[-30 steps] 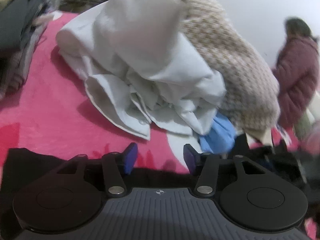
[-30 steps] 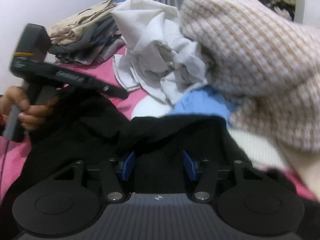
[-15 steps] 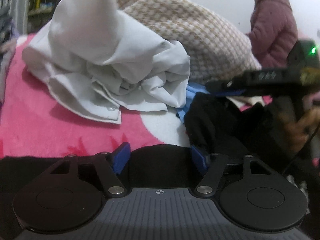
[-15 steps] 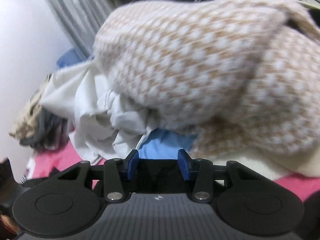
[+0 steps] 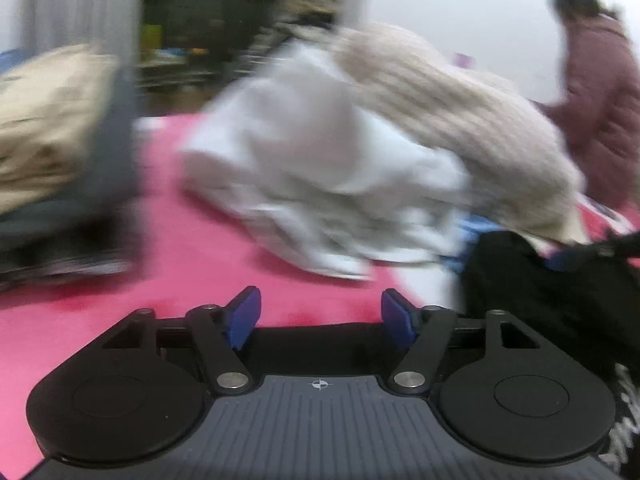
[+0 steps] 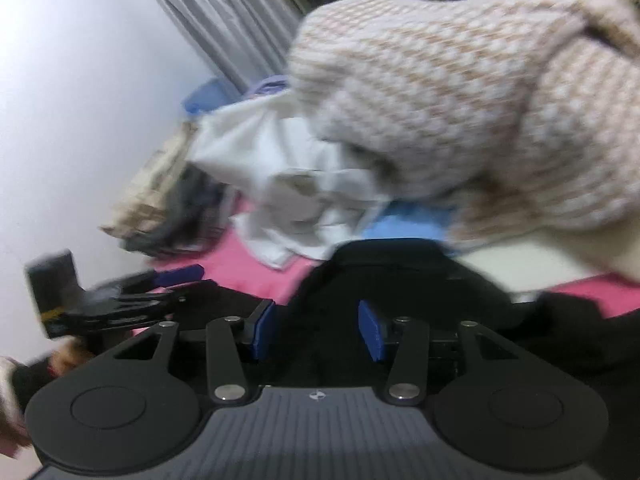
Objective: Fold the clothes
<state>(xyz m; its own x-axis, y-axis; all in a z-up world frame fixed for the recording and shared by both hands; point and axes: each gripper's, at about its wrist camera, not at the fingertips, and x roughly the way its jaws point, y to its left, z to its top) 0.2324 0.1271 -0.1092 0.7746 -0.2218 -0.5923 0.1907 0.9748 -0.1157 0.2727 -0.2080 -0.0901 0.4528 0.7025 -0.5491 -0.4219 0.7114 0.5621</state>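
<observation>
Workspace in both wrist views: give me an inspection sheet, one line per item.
Surface: pink blanket, partly covered by clothes.
Job's things: black garment lying between the right hand-held gripper's pads; crumpled white shirt; beige knit sweater heaped on it; blue garment underneath.
Clutter: stack of folded clothes at the far left.
Grippers: left hand-held gripper open, jaws just been opening, black cloth below them; right hand-held gripper part open, grip unclear.
Cables: nothing seen.
Surroundings: grey curtain, white wall, person in a maroon coat.
</observation>
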